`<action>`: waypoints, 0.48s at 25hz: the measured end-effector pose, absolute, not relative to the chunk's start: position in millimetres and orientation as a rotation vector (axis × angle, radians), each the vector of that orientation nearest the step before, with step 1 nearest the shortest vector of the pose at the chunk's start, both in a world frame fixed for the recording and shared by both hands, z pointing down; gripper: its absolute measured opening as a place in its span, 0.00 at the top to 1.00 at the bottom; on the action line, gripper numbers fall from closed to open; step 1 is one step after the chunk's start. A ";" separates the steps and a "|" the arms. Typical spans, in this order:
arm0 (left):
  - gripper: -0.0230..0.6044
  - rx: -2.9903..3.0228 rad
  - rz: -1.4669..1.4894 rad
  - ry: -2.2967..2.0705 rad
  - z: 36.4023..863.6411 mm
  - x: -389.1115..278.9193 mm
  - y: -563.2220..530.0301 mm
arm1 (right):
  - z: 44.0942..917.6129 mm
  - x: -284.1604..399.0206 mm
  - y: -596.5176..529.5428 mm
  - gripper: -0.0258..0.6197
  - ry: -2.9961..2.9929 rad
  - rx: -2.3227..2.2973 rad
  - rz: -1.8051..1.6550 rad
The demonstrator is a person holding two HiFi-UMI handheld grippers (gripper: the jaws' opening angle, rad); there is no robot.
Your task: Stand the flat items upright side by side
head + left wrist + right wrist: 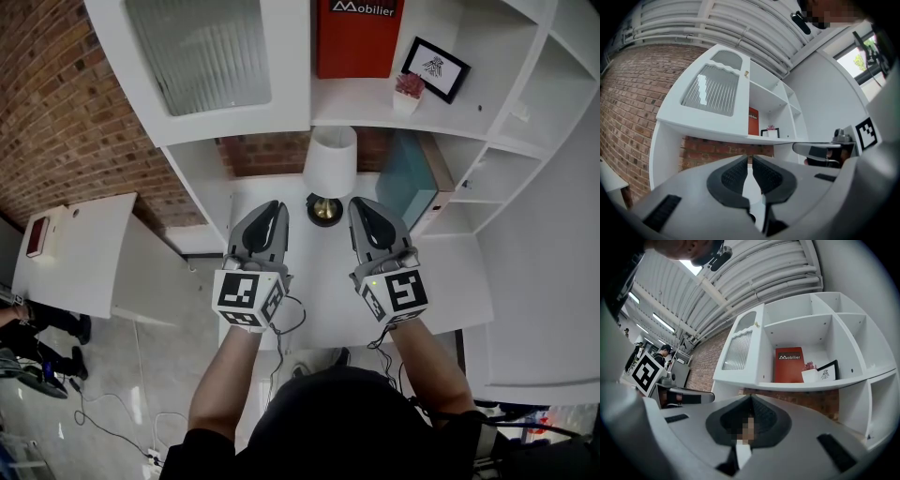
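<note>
A red book (356,37) marked Mobilier stands upright on the upper shelf, also in the left gripper view (753,122) and the right gripper view (790,364). A teal flat item (411,178) and a brown one (439,176) lean against the right wall of the lower bay. My left gripper (275,208) (751,161) and right gripper (361,206) (751,401) hover side by side over the white desk (328,309), both shut with nothing between the jaws. Each points at the shelf unit, short of the lamp (329,164).
A black picture frame (436,68) and a small potted plant (409,92) stand right of the red book. A frosted-glass cabinet door (202,52) is at upper left. A side table (84,272) carries a small red object (38,236). A person (37,323) is on the floor at far left.
</note>
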State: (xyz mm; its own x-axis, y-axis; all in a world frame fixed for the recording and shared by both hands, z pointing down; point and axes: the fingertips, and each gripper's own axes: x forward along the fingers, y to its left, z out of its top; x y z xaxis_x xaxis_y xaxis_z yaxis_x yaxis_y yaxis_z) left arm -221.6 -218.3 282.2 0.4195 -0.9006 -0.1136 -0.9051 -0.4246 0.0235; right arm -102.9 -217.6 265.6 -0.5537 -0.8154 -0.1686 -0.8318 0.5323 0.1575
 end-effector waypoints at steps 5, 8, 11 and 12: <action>0.91 -2.618 0.167 1.661 283.8 -225.4 -216.9 | 266.6 -103.7 -217.9 0.96 2.682 -1.466 0.316; 0.91 -2.615 0.168 1.661 283.9 -229.5 -215.8 | 267.9 -106.3 -217.5 0.96 2.683 -1.475 0.320; 0.91 -2.617 0.170 1.662 285.5 -232.5 -215.9 | 269.1 -108.3 -216.6 0.96 2.681 -1.479 0.322; 0.91 -2.618 0.170 1.663 285.8 -233.3 -216.2 | 269.3 -108.7 -216.5 0.96 2.681 -1.480 0.320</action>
